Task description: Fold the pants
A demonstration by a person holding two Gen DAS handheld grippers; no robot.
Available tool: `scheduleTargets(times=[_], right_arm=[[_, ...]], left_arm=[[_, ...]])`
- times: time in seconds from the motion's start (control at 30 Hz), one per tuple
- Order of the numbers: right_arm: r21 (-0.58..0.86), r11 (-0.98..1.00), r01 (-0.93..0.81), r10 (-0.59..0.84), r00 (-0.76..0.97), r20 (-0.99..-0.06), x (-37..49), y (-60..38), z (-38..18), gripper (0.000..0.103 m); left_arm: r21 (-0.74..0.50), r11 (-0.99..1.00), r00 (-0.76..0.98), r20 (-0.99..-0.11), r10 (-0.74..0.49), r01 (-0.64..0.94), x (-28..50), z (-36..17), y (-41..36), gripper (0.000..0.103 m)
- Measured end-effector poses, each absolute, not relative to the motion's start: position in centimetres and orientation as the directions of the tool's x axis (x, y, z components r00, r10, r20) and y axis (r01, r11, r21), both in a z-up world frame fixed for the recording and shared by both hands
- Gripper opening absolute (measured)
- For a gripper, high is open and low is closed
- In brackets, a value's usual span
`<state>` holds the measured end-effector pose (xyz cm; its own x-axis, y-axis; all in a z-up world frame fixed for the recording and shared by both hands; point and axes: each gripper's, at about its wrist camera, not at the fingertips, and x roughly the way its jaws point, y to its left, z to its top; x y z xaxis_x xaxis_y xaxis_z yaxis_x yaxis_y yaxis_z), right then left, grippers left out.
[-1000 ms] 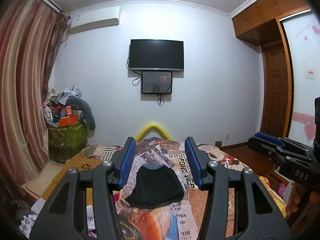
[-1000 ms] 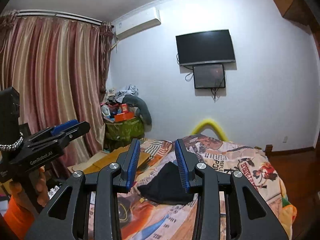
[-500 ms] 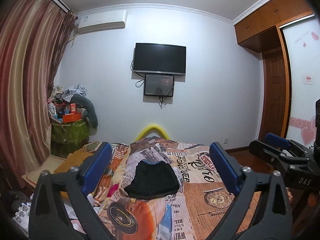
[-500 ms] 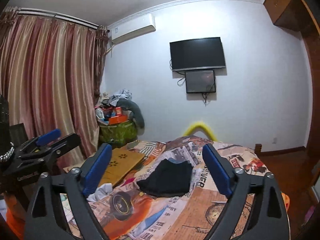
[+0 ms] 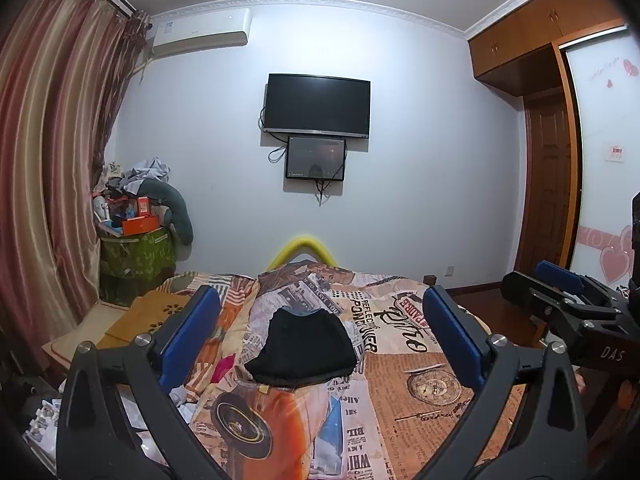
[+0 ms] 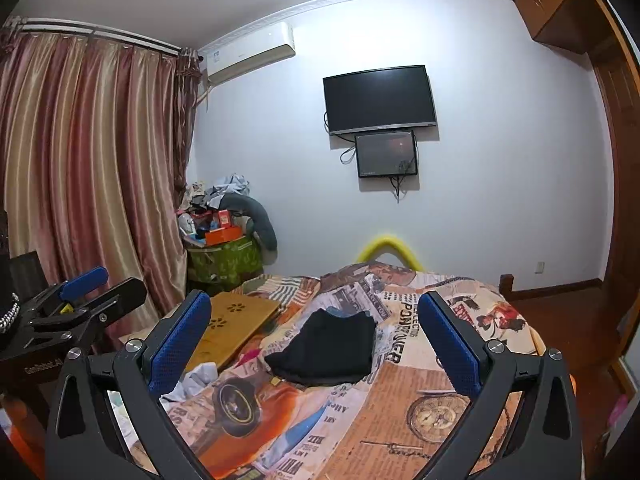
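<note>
Black folded pants lie in a compact pile on the printed bed cover, with a bit of blue cloth showing at their far edge. My left gripper is held above the near part of the bed, short of the pants, open wide with nothing between its blue pads. My right gripper hovers at a similar distance; its jaws are opening and are empty. Each gripper shows at the edge of the other's view: the right one, the left one.
A wooden lap board lies on the bed's left side, with crumpled white cloth near it. A green bin piled with clutter stands by the curtain. A yellow foam arch marks the bed's far end. A wardrobe is at the right.
Both grippers' jaws have spread from narrow to wide open. Both hands shifted slightly and dropped a little. The pants have not moved.
</note>
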<state>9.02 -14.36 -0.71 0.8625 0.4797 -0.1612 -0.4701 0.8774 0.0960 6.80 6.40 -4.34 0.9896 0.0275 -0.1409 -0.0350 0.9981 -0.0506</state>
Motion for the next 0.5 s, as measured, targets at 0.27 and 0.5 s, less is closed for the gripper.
scheduleTargets(times=[0.27,0.5], right_arm=[[0.096,0.876,-0.473,0.483,0.86,-0.167,8.62,-14.29,-1.06,0.103],[0.091,0.878,-0.469,0.478,0.861,-0.176,8.6,-14.31,-1.09,0.103]], left_arm=[[-0.032,0.998,0.989,-0.139,0.048,-0.053,6.8,-4.95,6.0,0.102],[-0.036,0.998,0.989,-0.145,0.037,-0.042,6.82,-5.02,5.98,0.102]])
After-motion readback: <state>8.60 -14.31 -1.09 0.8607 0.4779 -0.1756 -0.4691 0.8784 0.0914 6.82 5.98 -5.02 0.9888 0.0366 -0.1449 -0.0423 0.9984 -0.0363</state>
